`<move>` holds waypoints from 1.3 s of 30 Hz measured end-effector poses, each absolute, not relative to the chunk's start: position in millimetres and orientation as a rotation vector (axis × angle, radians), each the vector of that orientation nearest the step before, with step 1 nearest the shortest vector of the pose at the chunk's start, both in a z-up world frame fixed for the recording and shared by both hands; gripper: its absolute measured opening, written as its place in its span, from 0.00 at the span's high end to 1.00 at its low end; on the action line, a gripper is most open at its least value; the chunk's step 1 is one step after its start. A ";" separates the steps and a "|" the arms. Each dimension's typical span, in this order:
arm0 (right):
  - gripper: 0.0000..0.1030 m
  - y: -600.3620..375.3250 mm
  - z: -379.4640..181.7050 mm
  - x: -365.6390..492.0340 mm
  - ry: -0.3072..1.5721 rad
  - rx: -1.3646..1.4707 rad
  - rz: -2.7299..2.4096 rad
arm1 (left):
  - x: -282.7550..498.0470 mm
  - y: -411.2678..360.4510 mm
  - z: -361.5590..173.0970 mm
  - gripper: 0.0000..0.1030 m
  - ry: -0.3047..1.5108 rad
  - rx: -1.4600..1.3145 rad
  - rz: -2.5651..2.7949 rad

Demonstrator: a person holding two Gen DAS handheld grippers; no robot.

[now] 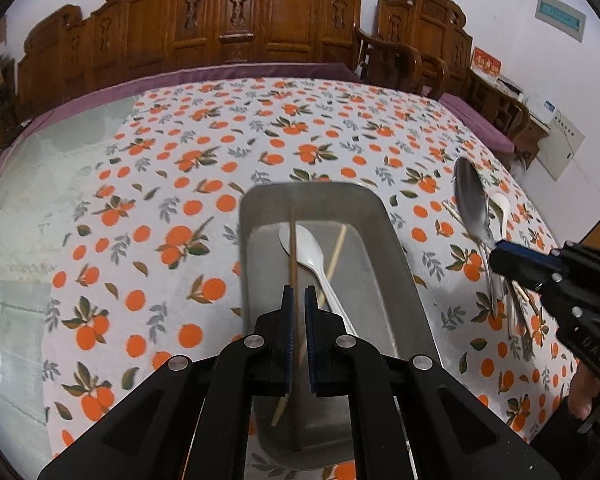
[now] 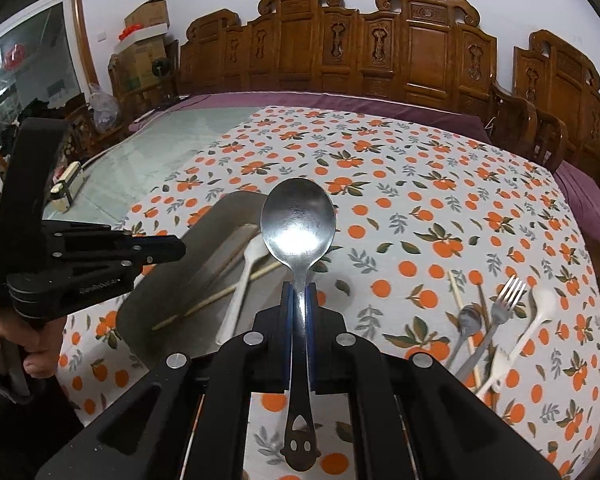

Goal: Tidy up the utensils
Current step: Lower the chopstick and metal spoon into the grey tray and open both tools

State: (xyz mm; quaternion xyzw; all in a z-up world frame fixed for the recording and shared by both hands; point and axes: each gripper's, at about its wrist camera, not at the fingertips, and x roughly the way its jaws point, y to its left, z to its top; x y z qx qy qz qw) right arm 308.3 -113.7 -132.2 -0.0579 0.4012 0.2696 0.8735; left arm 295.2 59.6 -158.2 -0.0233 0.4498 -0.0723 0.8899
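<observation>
Left gripper (image 1: 299, 292) clenched on 1 brown chopstick (image 1: 293, 248), held above the metal tray (image 1: 396, 264), stick running lengthwise over it. Inside the tray: 1 white spoon (image 1: 304, 246) and 1 lighter chopstick (image 1: 337, 252) lying crossed under the spoon's handle. Right gripper (image 2: 299, 292) clamped on the handle of a steel spoon (image 2: 298, 220), bowl pointing away from the gripper, handle end with cut-outs sticking out behind the pads; spoon is in the air just right of the tray. Still loose on the orange-print tablecloth (image 2: 420, 184), well right of the tray: 1 fork (image 2: 504, 304), 1 small metal spoon (image 2: 469, 322), 1 white plastic spoon (image 2: 540, 308), 2 chopsticks (image 2: 458, 300), lying in a loose cluster, partly overlapping. Person's hand (image 2: 32, 344) visible on the left gripper's grip, left of the tray. Carved wooden chairs behind the table, far side from the tray.
</observation>
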 end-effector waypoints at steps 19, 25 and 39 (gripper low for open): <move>0.93 -26.3 -161.5 323.5 0.900 -0.074 0.618 | 290.8 117.2 -126.4 0.55 0.820 -0.092 -0.034; 0.93 -16.4 -185.2 324.1 0.939 -0.109 0.609 | 290.3 120.2 -123.6 0.55 0.811 -0.095 -0.029; 0.92 -48.2 -168.2 327.8 0.868 -0.091 0.624 | 292.2 101.2 -120.9 0.55 0.805 -0.074 -0.041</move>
